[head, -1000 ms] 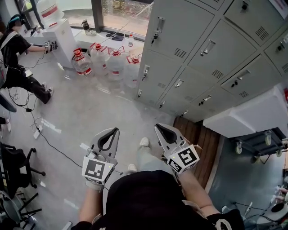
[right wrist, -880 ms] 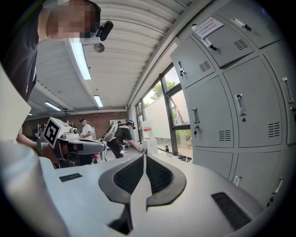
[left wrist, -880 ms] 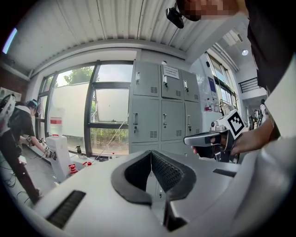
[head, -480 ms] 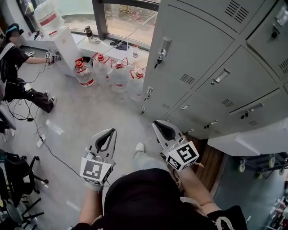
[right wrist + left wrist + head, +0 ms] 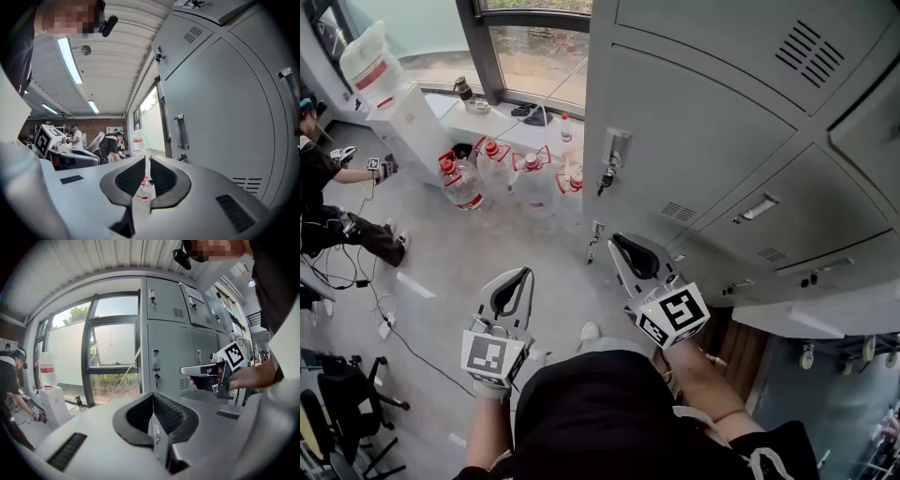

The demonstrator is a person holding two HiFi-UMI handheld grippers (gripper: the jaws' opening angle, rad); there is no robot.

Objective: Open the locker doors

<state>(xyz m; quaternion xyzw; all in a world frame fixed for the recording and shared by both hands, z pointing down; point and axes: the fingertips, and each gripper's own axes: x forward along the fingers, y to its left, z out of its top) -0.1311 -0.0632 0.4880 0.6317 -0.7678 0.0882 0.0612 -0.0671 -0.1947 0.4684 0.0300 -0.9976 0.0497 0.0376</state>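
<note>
No locker doors (image 5: 703, 141) are open yet, left hand-held gripper (image 5: 523, 277) and right hand-held gripper (image 5: 623, 248) hover clenched, empty.

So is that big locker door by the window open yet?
Shut. The locker door sits flush with the doors around it, and no dark gap shows along its edge by the handle.

Pretty bright room, daylight pouring in through a big dark-framed window (image 5: 534, 56). The floor (image 5: 497, 267) is shiny pale grey with cables (image 5: 377, 300) trailing across it. A bunch of red-capped water jugs (image 5: 530, 183) sit under the window next to a white dispenser (image 5: 408, 127). Black office chair (image 5: 342, 412) lower left, wooden slats (image 5: 736, 342) on the right. Ribbed white ceiling (image 5: 112, 61) with strip lights (image 5: 70, 58), brick back wall (image 5: 89, 123).
</note>
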